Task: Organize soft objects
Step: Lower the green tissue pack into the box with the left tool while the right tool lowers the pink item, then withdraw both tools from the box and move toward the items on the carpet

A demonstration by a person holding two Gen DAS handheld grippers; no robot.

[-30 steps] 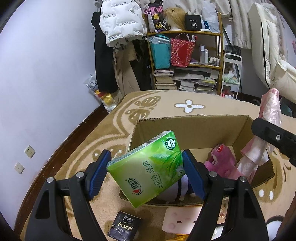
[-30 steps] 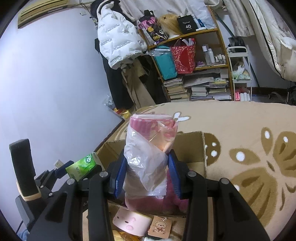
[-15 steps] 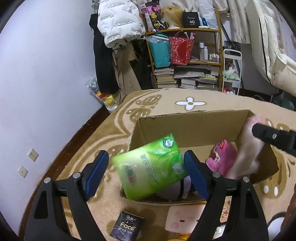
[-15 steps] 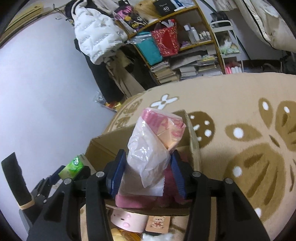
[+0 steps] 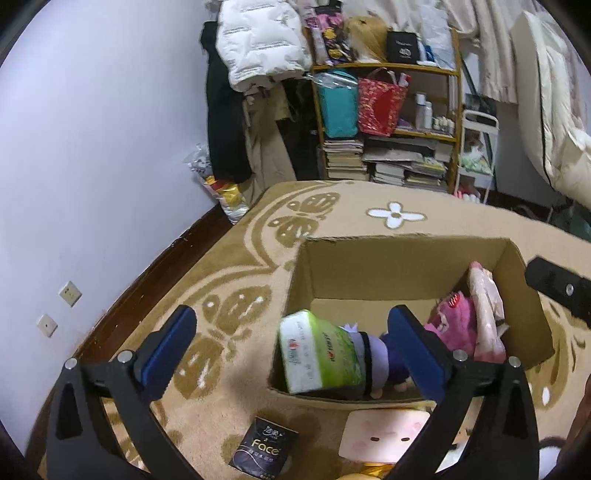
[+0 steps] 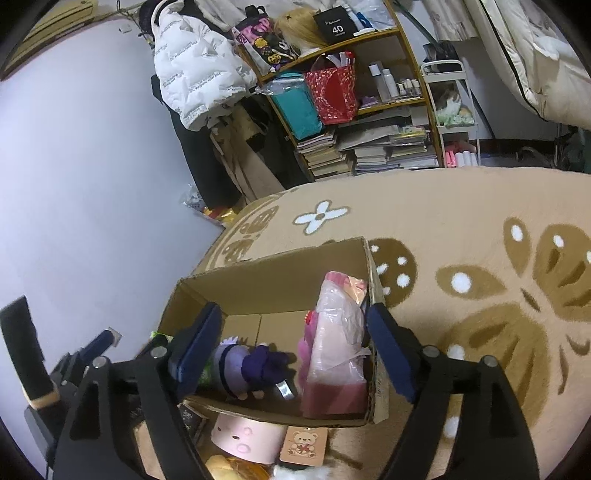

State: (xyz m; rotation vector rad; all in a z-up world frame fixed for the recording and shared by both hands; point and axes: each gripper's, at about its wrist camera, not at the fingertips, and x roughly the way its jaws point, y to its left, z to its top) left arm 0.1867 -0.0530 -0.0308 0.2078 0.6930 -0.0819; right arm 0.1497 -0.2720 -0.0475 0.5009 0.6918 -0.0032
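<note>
One open brown cardboard box [image 5: 406,266] sat on the tan patterned carpet [image 5: 240,266] and held four soft items: one green tissue pack [image 5: 319,356] at its left end, one purple plush doll [image 6: 251,363], one pink plush toy [image 5: 452,326], and one plastic-wrapped pink bundle [image 6: 338,347] upright against the right wall. Left gripper [image 5: 295,354] spread wide, empty. Right gripper [image 6: 291,349] spread wide, empty, above the box. Back half of the box floor bare.

"Face" on the black packet [image 5: 263,449]; "40" on the black box [image 6: 335,25].
</note>
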